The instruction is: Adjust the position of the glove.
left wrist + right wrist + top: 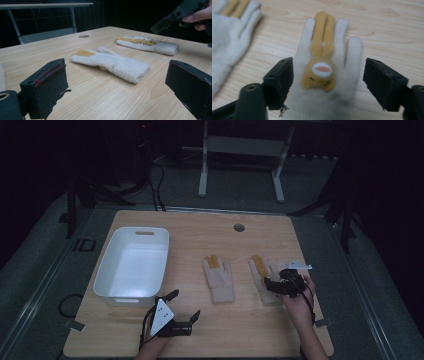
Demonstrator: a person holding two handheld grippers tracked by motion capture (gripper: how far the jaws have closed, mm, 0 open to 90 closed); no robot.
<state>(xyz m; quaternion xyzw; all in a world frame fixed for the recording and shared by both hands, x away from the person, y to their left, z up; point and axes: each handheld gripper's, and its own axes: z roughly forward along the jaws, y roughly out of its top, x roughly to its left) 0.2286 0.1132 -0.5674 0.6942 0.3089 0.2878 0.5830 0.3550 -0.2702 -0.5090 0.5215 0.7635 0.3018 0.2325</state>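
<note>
Hand-held gripper partly hides glove

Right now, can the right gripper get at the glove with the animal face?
Probably yes. The right gripper is open right over that glove, one jaw on each side, and nothing lies between them; the other glove lies apart.

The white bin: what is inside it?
The white bin looks empty in the high view: bare white floor and walls, nothing lying in it. Both gloves lie outside it on the table. The strip of floor just behind its near wall is hidden.
</note>
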